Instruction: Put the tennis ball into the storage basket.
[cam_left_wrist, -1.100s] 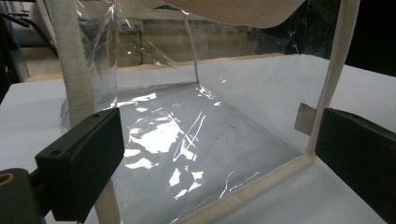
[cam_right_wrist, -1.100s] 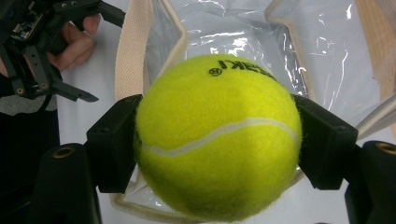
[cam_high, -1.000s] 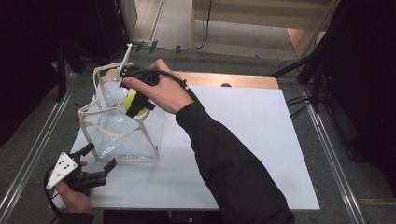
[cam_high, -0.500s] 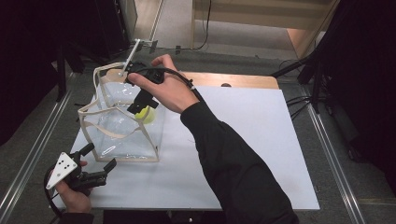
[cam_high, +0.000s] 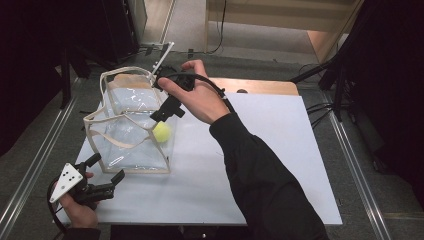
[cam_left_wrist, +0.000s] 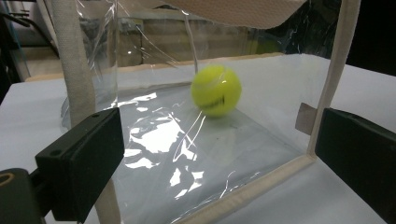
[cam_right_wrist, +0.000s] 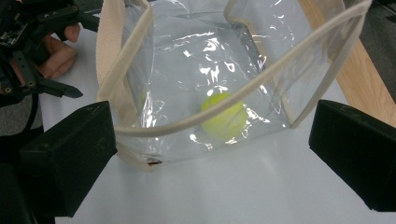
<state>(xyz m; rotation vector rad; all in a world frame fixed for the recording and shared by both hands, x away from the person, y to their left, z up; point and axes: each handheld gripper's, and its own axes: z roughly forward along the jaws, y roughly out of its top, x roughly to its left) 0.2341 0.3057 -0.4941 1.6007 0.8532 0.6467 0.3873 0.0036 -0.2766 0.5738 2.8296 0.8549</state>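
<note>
Resting inside a clear bag (cam_high: 131, 131), a yellow tennis ball (cam_high: 161, 132) sits near the bag's corner at about 3 o'clock in the high view. No brand or writing can be read on the ball or the bag; the ball is blurred in the left gripper view (cam_left_wrist: 216, 89) and shows only its pale seam. The bag has cream fabric trim and straps and stands on the white counter (cam_high: 260, 150), toward the counter's 10 o'clock part.

The right gripper (cam_high: 167, 107) hangs over the bag's open top, at the 3 o'clock edge of the mouth. Its fingers have just been opening and now stand wide, with nothing between them; in the right gripper view the ball (cam_right_wrist: 224, 115) lies below, inside the bag, apart from both fingers.

The left gripper (cam_high: 102, 175) is near the counter's 7 o'clock corner, just outside the bag's near wall. Its fingers stand wide too, touching nothing, and it looks through the clear wall at the ball.
</note>
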